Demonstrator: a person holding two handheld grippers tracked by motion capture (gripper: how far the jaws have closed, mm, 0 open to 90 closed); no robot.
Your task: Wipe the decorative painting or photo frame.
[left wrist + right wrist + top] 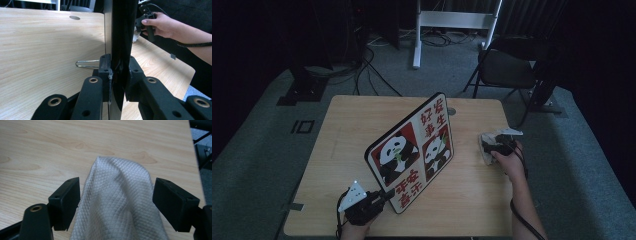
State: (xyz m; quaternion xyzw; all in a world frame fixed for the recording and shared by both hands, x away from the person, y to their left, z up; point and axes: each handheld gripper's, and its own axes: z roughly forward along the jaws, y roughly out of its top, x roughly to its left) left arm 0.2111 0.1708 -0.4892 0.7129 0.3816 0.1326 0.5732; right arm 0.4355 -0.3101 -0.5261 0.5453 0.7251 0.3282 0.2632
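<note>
Two tongs: left (117, 72) clamping panda board (412, 150), right (116, 195) astride cloth (120, 202).

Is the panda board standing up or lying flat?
Standing up, tilted. The panda board rises off the table, its bottom edge clamped in the left tool.

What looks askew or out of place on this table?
The panda board stands on edge, tilted, clamped by the left gripper. A crumpled grey cloth lies between the right gripper's open jaws near the table edge.
</note>
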